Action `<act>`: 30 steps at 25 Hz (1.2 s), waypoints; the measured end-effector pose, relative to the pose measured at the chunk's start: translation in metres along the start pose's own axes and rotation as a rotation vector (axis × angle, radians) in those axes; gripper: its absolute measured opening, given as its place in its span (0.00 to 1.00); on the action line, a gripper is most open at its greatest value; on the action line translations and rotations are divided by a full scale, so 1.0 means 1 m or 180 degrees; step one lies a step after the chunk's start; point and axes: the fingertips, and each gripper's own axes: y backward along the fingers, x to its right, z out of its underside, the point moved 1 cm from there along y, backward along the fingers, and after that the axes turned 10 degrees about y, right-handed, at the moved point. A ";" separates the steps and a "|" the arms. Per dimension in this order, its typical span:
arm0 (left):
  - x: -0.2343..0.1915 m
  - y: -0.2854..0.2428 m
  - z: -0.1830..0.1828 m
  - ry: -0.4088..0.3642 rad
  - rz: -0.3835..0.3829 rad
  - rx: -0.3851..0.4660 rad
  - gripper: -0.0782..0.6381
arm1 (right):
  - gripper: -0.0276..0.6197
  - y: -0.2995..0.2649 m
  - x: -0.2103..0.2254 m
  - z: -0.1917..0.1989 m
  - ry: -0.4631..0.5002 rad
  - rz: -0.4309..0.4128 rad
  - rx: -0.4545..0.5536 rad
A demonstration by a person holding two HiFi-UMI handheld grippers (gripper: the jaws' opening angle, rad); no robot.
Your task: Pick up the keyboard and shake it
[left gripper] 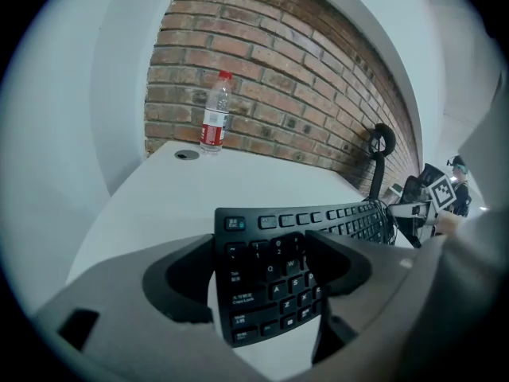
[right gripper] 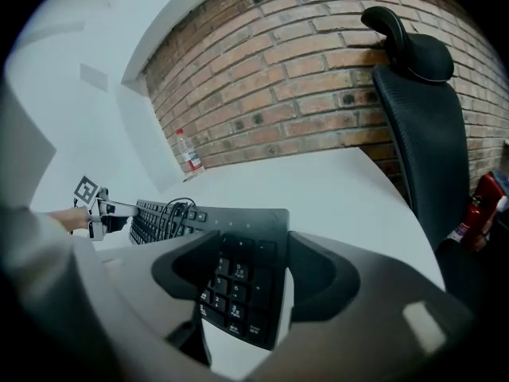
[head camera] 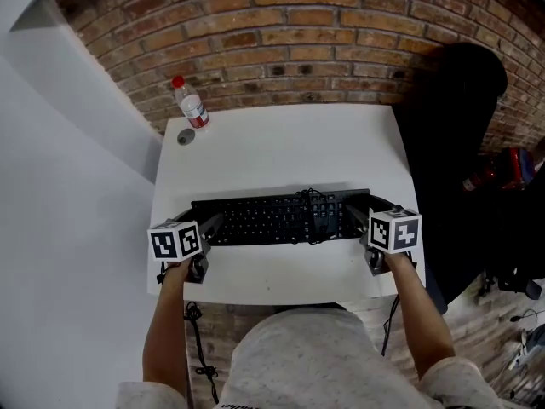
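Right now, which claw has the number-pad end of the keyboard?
The right claw: number-pad keys sit between its jaws. The left claw grips the other end of the keyboard, where the Esc and letter keys are.

Your keyboard is matt black plastic — the table under it smooth, white. Behind, you see a rough brick wall.

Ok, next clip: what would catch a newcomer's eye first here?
A black keyboard spans the near half of the white table, clamped at its ends by the left gripper and right gripper. A red-capped bottle stands at the far left corner; a black chair sits to the right.
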 end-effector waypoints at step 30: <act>0.014 0.031 -0.012 -0.0353 0.0075 0.0418 0.59 | 0.45 0.039 -0.020 -0.010 0.0389 0.0380 0.0600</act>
